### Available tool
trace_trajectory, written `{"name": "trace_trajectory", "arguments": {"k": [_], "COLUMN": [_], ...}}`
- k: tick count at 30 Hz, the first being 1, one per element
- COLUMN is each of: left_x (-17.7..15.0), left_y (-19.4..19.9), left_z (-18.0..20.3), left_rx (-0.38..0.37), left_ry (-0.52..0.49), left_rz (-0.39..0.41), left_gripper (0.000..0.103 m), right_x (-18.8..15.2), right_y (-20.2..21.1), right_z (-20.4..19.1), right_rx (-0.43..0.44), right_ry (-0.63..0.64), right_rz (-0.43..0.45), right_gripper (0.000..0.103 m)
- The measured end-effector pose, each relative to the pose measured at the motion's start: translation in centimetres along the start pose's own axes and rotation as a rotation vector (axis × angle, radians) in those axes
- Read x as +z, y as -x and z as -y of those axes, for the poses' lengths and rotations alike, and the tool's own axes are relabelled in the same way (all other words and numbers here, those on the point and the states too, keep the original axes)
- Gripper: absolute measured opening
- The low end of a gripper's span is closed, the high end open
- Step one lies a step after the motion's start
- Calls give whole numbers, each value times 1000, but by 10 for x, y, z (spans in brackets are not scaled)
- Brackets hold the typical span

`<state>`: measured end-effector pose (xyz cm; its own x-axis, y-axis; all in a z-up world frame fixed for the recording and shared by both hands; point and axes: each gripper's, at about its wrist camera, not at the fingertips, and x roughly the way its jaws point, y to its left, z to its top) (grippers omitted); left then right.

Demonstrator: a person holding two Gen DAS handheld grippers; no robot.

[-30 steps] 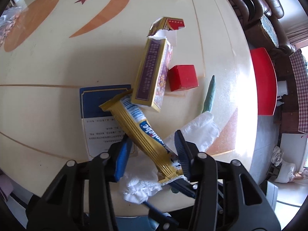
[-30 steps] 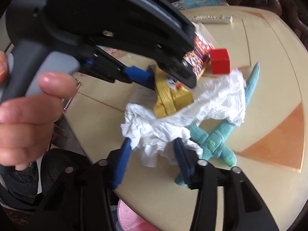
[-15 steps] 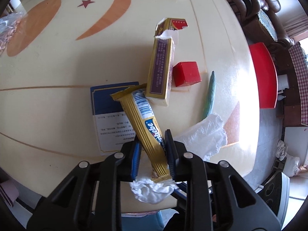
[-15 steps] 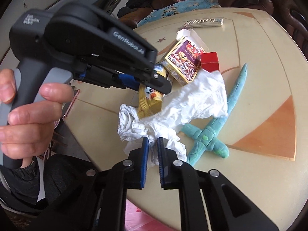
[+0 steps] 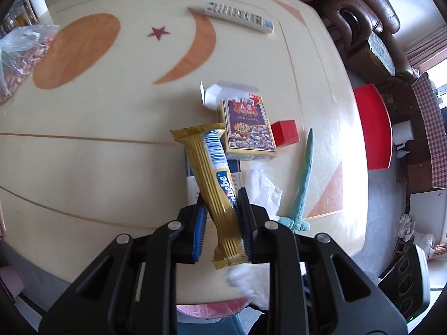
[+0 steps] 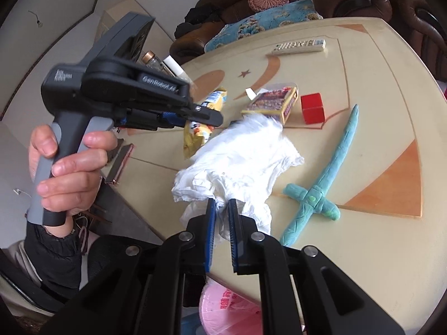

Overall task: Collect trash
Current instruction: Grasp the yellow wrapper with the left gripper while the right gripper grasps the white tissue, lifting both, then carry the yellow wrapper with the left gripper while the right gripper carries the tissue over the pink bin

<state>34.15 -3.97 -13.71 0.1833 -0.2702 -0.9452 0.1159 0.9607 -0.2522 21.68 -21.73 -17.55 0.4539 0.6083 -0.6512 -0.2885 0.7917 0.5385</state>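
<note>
My left gripper is shut on a gold snack wrapper and holds it lifted above the table; the wrapper also shows in the right wrist view. My right gripper is shut on a crumpled white tissue, raised off the table; part of the tissue shows in the left wrist view. An opened purple and gold carton lies flat on the table, also seen in the right wrist view.
A red block, a teal plush sword, a white remote and a blue and white leaflet lie on the cream table. A pink bag sits below the table edge. A clear plastic bag is far left.
Both grippers closed, the left on the wrapper and the right on the tissue, and lifted them. The carton that leaned on the wrapper now lies flat.
</note>
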Motion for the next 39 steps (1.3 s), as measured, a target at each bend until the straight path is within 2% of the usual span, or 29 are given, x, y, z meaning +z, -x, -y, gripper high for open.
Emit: {"name": "trace_trajectory", "arguments": {"k": [7,9,17,19,22,24,26,31,33,39], "left_x": [-7,-10,-26,-37,-62,-78,-92,-103,-105,-105], "left_y": [29,33,42,36,26,29,23,-7,-11,-21], "left_z": [-11,-14,-19,-24,-40,-47,-51,-50,-46,-41], "left_rx": [14,8,6,35,26,29,27,1,-1,-9], "left_ry": [-28,-35,-66,-66,-23,-1,38,85,79,94], "left_rz": [58,58,54,51,13,32,14,-74,-84,-102], "left_gripper": [20,15,14,15,17,25,27,30,39,46], "right_x": [10,15,26,24,22,20,17,13,12,8], "right_y": [24,30,56,57,55,50,49,45,44,42], "right_z": [-8,-13,-32,-33,-31,-27,-26,-24,-23,-19], "right_rx": [10,8,-10,-27,-30,-23,-19,1,-1,8], "right_ry": [-11,-6,10,15,9,6,1,-11,-8,-13], "right_rz": [69,89,157,163,154,145,140,135,129,116], "right_gripper": [10,10,10,10,10,10,10,10,10,10]}}
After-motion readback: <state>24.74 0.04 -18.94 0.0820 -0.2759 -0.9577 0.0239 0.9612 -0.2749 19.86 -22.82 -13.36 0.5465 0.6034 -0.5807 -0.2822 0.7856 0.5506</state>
